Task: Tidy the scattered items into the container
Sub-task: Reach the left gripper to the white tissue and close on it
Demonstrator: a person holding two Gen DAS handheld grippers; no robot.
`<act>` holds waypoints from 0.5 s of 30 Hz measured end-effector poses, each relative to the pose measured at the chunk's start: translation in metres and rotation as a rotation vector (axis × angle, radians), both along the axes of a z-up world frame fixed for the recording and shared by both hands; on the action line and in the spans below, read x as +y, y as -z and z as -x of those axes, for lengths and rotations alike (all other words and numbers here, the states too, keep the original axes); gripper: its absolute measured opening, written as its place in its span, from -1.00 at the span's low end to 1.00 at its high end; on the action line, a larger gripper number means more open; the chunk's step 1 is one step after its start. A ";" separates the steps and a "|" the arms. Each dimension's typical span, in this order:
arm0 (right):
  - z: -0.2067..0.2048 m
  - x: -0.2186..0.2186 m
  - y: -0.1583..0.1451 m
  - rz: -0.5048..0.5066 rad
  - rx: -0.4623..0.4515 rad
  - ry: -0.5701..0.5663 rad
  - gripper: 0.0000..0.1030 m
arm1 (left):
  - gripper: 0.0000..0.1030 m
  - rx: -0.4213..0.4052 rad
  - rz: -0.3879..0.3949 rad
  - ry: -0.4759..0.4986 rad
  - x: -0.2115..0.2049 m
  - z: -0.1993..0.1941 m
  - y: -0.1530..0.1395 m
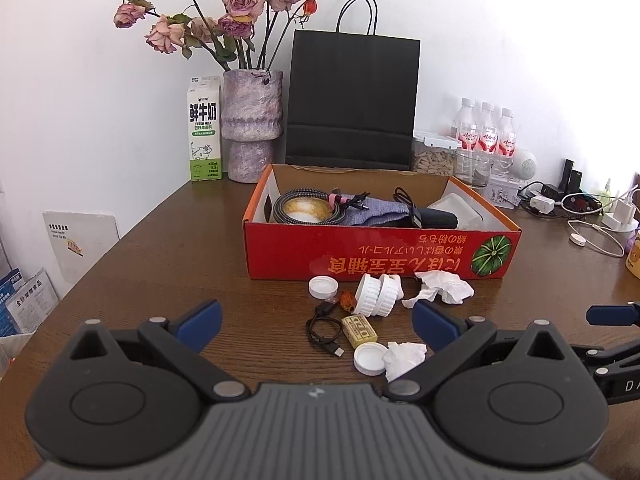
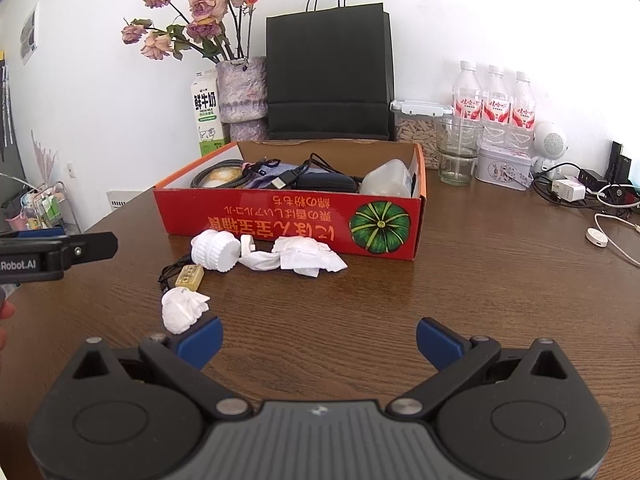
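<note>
1. Brown wooden worktop (image 1: 168, 264); red cardboard box (image 1: 380, 254) at 12 o'clock, already part-filled.
2. Scattered items lie just before it: white ribbed plastic jar (image 1: 378, 294), crumpled white tissue (image 1: 442, 286), black cable (image 1: 322, 330), white caps.
3. Left claw (image 1: 316, 326) and right claw (image 2: 318, 340) both spread, empty; a pick comes next.
4. The cable is partly hidden in the right view.

box (image 1: 380, 254) red, green pumpkin print | caps (image 1: 323, 286) white | table (image 1: 180, 264) brown woodgrain | small block (image 1: 359, 331) possibly yellow
</note>
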State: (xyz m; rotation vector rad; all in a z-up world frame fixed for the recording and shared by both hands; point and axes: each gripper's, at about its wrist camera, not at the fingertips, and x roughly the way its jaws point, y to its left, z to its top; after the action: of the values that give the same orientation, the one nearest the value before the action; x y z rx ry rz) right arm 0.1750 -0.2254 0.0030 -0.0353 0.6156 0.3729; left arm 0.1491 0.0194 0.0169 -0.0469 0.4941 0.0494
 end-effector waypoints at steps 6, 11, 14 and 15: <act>0.000 -0.004 0.005 -0.003 0.013 0.007 1.00 | 1.00 0.041 0.003 0.007 -0.002 -0.001 0.009; -0.002 -0.004 0.012 -0.003 0.032 0.003 1.00 | 1.00 0.070 -0.001 0.019 -0.007 -0.004 0.016; -0.004 -0.004 0.016 0.003 0.043 0.005 1.00 | 1.00 0.092 -0.002 0.036 -0.012 -0.010 0.022; -0.004 -0.004 0.018 0.006 0.045 0.007 1.00 | 1.00 0.099 -0.003 0.046 -0.015 -0.013 0.023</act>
State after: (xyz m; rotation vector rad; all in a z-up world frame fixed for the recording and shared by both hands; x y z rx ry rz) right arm 0.1791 -0.2296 -0.0145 -0.0299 0.6615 0.3659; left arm 0.1616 0.0043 -0.0065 -0.0302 0.5935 0.0078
